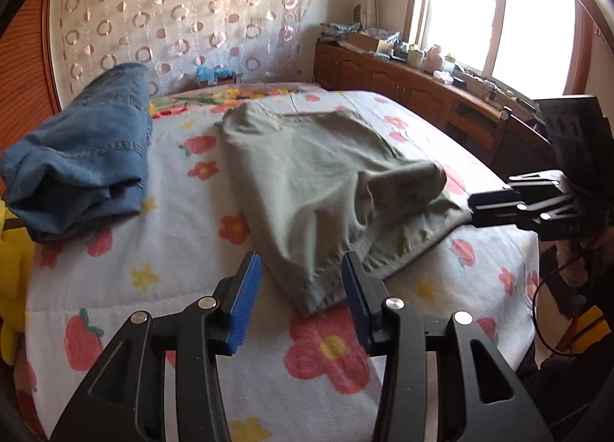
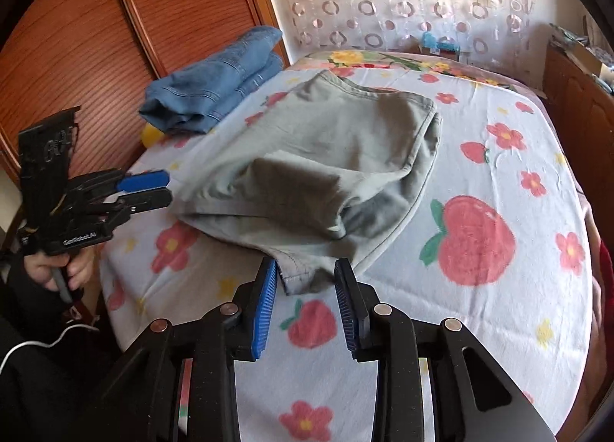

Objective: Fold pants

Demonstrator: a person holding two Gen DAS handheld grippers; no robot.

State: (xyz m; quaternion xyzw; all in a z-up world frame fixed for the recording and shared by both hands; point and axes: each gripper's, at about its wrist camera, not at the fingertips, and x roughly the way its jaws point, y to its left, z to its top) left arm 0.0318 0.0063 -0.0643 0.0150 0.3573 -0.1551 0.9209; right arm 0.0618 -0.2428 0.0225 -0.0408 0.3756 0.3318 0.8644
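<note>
Pants [image 1: 307, 173], grey-green and already doubled over, lie mid-bed on the flowered sheet [image 1: 326, 357], with folded jeans [image 1: 84, 158] well apart to their left; from the left wrist, the left gripper [image 1: 303, 296] stands part open with nothing pinched, the near hem corner sitting between its blue pads [image 1: 245, 300] but free of both; the right gripper [image 1: 495, 208] shows at the right edge, just beside the far side of the fold. To my eye the fold has just been laid, so the sound thing is to draw both tools straight back without snagging the hem, then smooth the raised hump. From the right wrist, the right gripper [image 2: 307, 300] is likewise part open and empty, the other hem corner just ahead of its fingers [image 2: 264, 307], not touched; the left gripper [image 2: 153, 188], seen side-on, hangs just off the pants' left edge, held by a hand [image 2: 65, 269].
</note>
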